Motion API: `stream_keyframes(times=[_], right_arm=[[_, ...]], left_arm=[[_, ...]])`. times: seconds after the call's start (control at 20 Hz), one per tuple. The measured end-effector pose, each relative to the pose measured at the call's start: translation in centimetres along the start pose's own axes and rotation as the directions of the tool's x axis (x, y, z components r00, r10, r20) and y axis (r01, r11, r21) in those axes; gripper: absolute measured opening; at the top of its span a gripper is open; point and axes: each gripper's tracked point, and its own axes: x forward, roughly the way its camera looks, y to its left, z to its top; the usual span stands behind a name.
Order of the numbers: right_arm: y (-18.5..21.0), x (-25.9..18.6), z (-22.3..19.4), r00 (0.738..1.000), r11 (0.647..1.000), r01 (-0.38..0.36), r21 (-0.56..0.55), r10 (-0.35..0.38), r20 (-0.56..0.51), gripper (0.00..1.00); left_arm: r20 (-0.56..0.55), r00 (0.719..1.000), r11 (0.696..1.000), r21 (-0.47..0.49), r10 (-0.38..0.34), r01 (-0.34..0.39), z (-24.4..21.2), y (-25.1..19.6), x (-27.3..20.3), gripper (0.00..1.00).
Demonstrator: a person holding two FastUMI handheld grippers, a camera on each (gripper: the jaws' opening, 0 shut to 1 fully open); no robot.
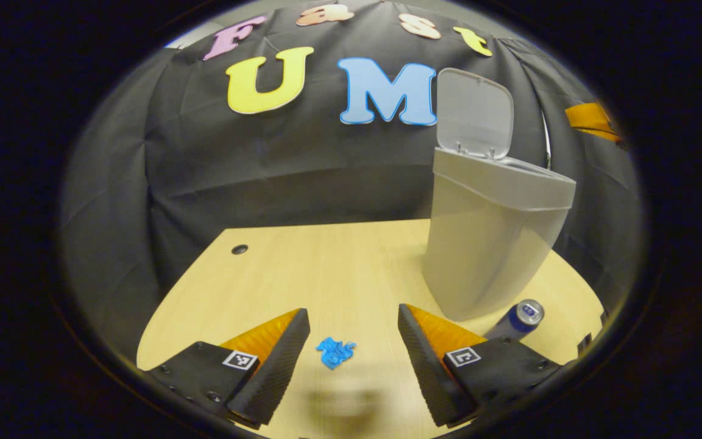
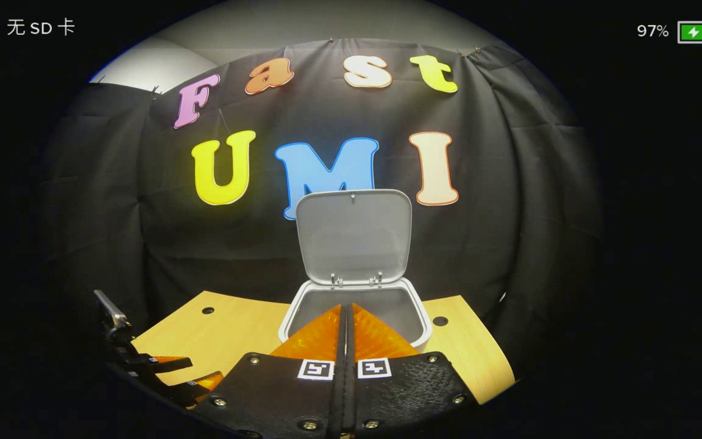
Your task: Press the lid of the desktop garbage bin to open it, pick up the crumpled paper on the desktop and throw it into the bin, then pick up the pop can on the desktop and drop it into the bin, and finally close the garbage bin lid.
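The grey desktop bin [image 1: 497,238] stands at the right of the wooden table with its lid [image 1: 476,113] flipped up. A small blue crumpled paper [image 1: 335,352] lies on the table between the fingers of my left gripper [image 1: 354,329], which is open and hovers just above it. A blue pop can [image 1: 520,317] lies beside the bin's base, right of that gripper. In the right gripper view, my right gripper [image 2: 346,312] is shut with nothing in it, poised above the bin's open mouth [image 2: 357,308], with the raised lid [image 2: 354,236] behind it.
The table [image 1: 326,268] has a cable hole [image 1: 239,249] at the far left and drops off at its curved edges. The black cloth wall stands close behind the bin. My left gripper [image 2: 156,372] shows at the lower left of the right gripper view.
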Motion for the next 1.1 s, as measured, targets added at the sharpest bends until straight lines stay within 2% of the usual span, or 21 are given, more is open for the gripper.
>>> stream_keyframes(times=[0.5, 0.7, 1.1], right_arm=[[-0.7, -1.1, -2.9, 0.995, 0.998, 0.055, -0.015, -0.056, -0.079, 0.0], [-1.1, -0.9, -4.3, 0.99, 0.997, 0.07, -0.021, -0.072, -0.124, 0.0], [-0.6, 0.7, -5.6, 0.982, 0.998, 0.054, -0.038, -0.06, -0.176, 0.0]], left_arm=[[-0.179, 0.983, 0.998, -0.038, 0.038, -0.046, -8.0, 2.5, 4.1, 0.97], [-0.232, 0.972, 0.995, -0.074, 0.048, -0.067, -9.5, 3.3, 6.1, 0.96], [-0.278, 0.959, 0.997, -0.05, 0.049, -0.066, -10.6, 2.7, 8.8, 0.97]])
